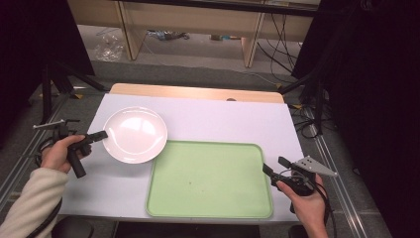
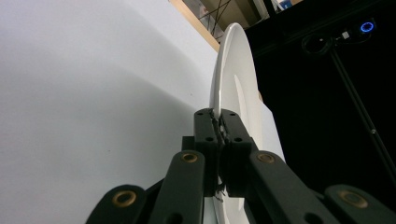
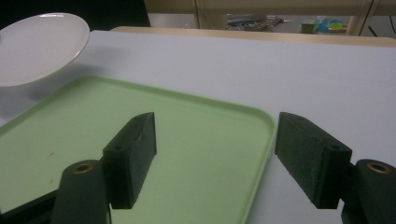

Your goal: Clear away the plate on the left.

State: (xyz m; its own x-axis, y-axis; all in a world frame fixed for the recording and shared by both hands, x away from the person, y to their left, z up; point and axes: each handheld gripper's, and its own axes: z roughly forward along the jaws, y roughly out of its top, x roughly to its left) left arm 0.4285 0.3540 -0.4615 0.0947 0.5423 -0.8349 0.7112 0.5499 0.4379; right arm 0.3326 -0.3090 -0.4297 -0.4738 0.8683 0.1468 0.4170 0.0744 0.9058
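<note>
Count: 1 white plate (image 1: pixel 134 134), 1 green tray (image 1: pixel 209 179), 1 bench (image 1: pixel 228 121) with a white top. 2 tongs: left (image 1: pixel 102 134) and right (image 1: pixel 274 166), one per hand, so 2 hands: left (image 1: pixel 60 153), right (image 1: pixel 307 201). Each tong has 2 black jaws. Floor beyond the bench: 1 clear plastic bag (image 1: pixel 109 48), plus several black cables (image 1: pixel 277 37), number can't be made out.

Overhead light, plate (image 1: pixel 134 134) glare; edges dark, perhaps underexposed.
</note>
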